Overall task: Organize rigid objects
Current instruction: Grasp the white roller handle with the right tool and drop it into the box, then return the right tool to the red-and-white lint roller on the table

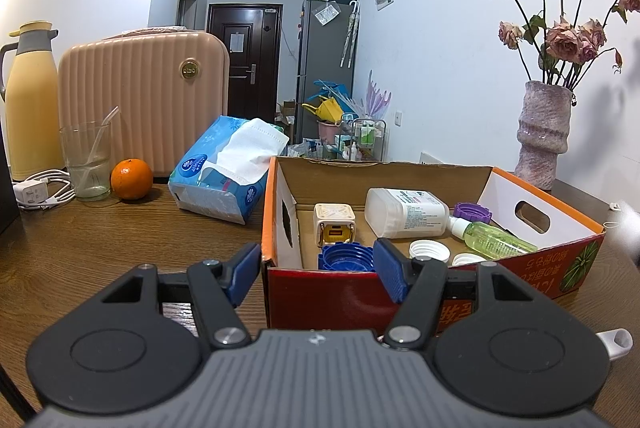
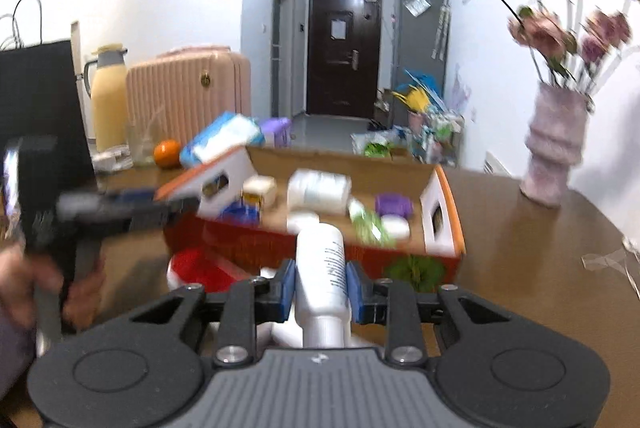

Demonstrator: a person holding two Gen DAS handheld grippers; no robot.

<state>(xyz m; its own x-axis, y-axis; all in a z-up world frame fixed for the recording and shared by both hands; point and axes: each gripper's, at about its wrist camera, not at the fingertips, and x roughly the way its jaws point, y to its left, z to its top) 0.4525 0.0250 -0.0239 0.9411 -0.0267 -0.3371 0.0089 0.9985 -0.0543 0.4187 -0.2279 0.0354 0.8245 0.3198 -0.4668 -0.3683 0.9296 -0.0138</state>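
Observation:
An open cardboard box [image 1: 540, 268] with red and orange sides stands on the wooden table. In it lie a white bottle [image 1: 406, 213], a green spray bottle [image 1: 494, 237], a cream cube [image 1: 334, 226], a blue lid [image 1: 345, 257], a purple lid [image 1: 473, 213] and white caps [image 1: 429, 250]. My left gripper [image 1: 318, 274] is open, its fingers astride the box's near left corner. My right gripper [image 2: 321, 290] is shut on a white bottle [image 2: 323, 274] just in front of the box [image 2: 280, 246]. The left gripper [image 2: 132, 204] shows at the box's left edge in the blurred right wrist view.
A tissue pack [image 1: 224, 168], an orange [image 1: 131, 179], a glass with a straw [image 1: 87, 164], a white charger [image 1: 34, 193], a yellow thermos [image 1: 30, 100] and a pink suitcase [image 1: 144, 100] stand at the left. A vase of dried roses [image 1: 543, 132] stands at the right. A red object [image 2: 200, 268] lies before the box.

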